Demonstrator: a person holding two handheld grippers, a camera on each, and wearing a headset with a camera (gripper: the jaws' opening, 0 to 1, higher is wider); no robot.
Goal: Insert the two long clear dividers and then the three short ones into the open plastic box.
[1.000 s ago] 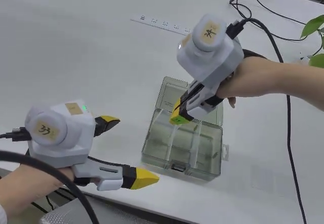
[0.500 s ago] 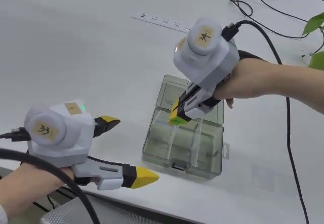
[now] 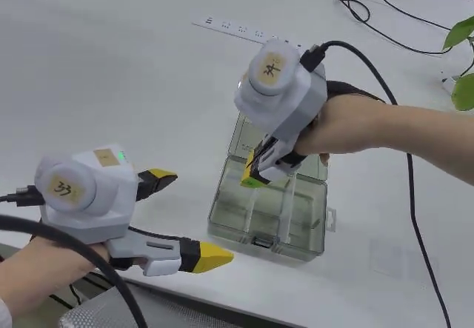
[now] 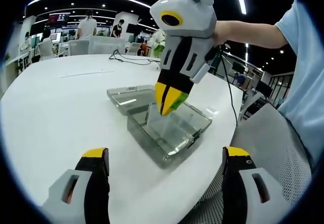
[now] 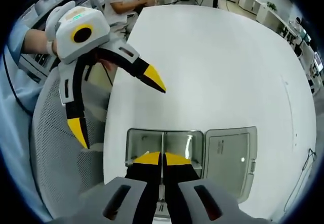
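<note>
The clear plastic box (image 3: 231,230) lies open on the white table, its lid (image 3: 246,129) flat behind it. Clear long dividers (image 3: 285,208) stand inside. My right gripper (image 3: 252,178) hangs over the box's left half, tips down, shut on a thin clear divider (image 4: 152,117) that reaches down into the box (image 4: 169,135). In the right gripper view the jaws (image 5: 162,157) are pressed together over the box (image 5: 144,142). My left gripper (image 3: 185,217) is to the left of the box near the table's front edge, open and holding nothing.
A white power strip (image 3: 237,32) lies at the far side of the table. Black cables (image 3: 370,2) run at the back right, beside green plant leaves (image 3: 463,39). A mesh chair (image 3: 96,315) sits below the table's front edge.
My right gripper has shifted left and a little lower over the box, still shut. The left gripper has stayed where it was.
</note>
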